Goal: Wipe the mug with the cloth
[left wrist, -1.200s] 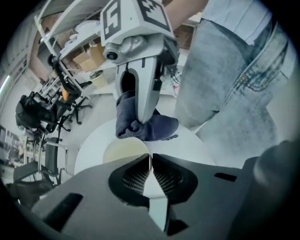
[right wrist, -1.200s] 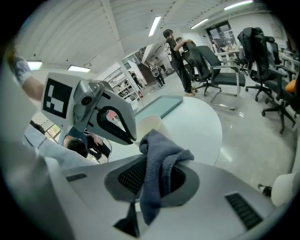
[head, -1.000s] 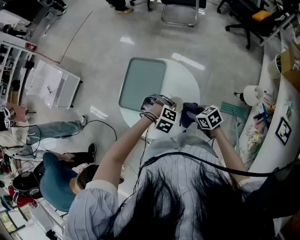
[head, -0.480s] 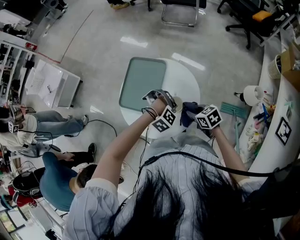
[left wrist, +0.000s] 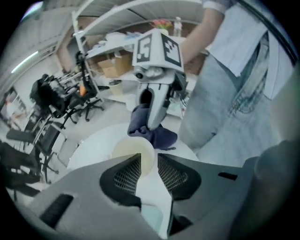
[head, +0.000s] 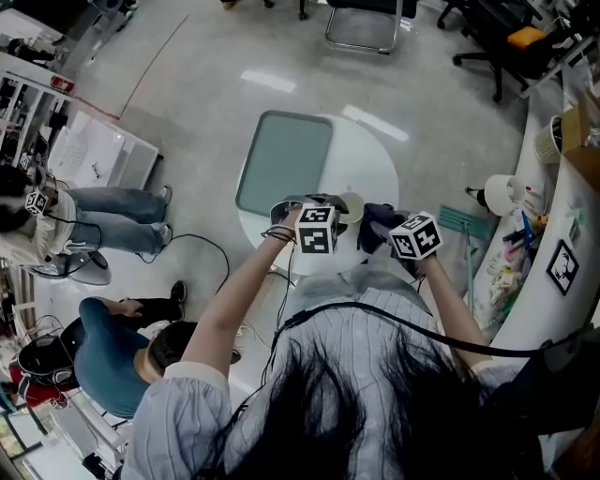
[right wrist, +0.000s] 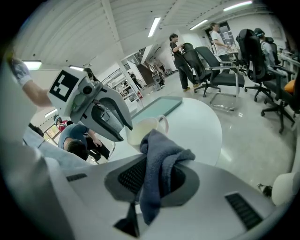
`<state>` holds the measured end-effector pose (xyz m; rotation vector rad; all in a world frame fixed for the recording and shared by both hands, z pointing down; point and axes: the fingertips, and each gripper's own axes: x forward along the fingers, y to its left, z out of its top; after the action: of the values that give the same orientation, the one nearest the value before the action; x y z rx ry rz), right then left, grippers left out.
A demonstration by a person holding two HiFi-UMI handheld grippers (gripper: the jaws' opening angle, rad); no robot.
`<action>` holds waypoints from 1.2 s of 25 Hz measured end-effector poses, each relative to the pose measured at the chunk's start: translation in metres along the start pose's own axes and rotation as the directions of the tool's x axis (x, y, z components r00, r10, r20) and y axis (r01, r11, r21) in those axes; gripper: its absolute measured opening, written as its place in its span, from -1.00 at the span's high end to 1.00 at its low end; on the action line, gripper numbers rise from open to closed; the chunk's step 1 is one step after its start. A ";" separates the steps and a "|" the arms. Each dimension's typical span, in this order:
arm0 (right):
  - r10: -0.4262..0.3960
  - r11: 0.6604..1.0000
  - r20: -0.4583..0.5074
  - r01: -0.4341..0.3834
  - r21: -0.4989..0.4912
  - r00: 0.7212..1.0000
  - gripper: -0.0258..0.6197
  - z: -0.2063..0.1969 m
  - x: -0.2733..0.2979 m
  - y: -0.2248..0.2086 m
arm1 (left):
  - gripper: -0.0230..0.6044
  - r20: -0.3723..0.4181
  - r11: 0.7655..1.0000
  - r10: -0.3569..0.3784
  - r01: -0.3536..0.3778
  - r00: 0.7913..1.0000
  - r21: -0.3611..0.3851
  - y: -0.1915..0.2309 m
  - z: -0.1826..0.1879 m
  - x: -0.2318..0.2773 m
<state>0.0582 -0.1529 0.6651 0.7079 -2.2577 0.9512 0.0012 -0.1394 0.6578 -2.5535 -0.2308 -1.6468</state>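
— Cream-coloured, that mug (left wrist: 133, 153). Where is it?
— It is showing over the round white bench (head: 375, 164), close to the edge nearest the person holding the grippers. The left claw (left wrist: 149, 164) is clamping it at the rim, and the mug's wall is running down between the two jaws.
— And the handle?
— In the right gripper view it is showing on the mug's far side, toward the grey-green tray (head: 286, 164) that is lying on the far half of the bench.
— What is the right claw (right wrist: 157, 178) doing?
— It is pinching a dark blue-grey cloth (right wrist: 161, 150). The cloth is bunching up above the jaws and trailing down between them.
— Is the cloth touching the mug?
— It is hanging just beside the rim, on the side away from the left claw. Whether the two are actually touching, I cannot tell. In the head view they are showing side by side, mug on the left, cloth on the right.
— Is the mug resting on the bench?
— No view is showing its base, so I cannot tell.
— Anything else around?
— Office chairs (head: 361, 23) are standing on the glossy floor (head: 206, 84) beyond the bench, and a person in a blue top (head: 112, 366) is sitting low at the left of the head view.
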 end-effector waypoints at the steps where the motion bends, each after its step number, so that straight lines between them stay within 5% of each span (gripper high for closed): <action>1: 0.000 1.000 0.001 0.000 0.003 1.000 0.67 0.000 0.000 0.000 | 0.62 0.027 0.996 0.021 -0.019 0.999 -0.082 0.002 0.002 -0.004; 4: 0.001 1.000 0.004 -0.001 0.015 1.000 0.67 0.000 0.001 -0.001 | 0.62 0.014 0.957 0.047 -0.041 0.999 -0.288 -0.002 -0.004 0.000; 7: -0.001 1.000 0.008 0.001 0.024 1.000 0.67 -0.002 0.002 -0.002 | 0.62 0.048 0.884 0.112 -0.078 0.993 -0.461 -0.001 0.004 0.005; 9: -0.001 1.000 0.009 0.001 0.027 1.000 0.67 -0.001 0.003 -0.001 | 0.62 0.083 0.835 0.164 -0.093 0.983 -0.543 0.001 0.015 0.005; 11: -0.001 1.000 0.010 0.000 0.031 1.000 0.67 -0.001 0.003 -0.001 | 0.62 0.097 0.814 0.195 -0.106 0.976 -0.572 0.002 0.026 0.008; 18: -0.006 0.999 0.013 0.005 0.038 1.000 0.67 -0.001 0.002 -0.002 | 0.62 -0.104 0.815 0.245 -0.263 0.964 -0.516 0.012 0.018 0.031; 25: -0.007 0.999 0.021 0.006 0.047 1.000 0.67 -0.001 0.001 -0.001 | 0.71 -0.114 0.776 0.249 -0.268 0.962 -0.571 0.016 0.016 0.038; 27: -0.005 0.999 0.024 0.004 0.049 1.000 0.67 -0.002 0.002 -0.002 | 0.75 -0.120 0.783 0.255 -0.278 0.959 -0.557 0.016 0.015 0.041; 30: -0.003 0.999 0.025 0.001 0.051 1.000 0.67 -0.003 0.003 -0.003 | 0.78 -0.122 0.823 0.249 -0.276 0.961 -0.497 0.015 0.016 0.044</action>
<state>0.0587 -0.1530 0.6702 0.7479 -2.2614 1.0069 0.0362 -0.1480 0.6915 -2.7124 0.6267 -1.8475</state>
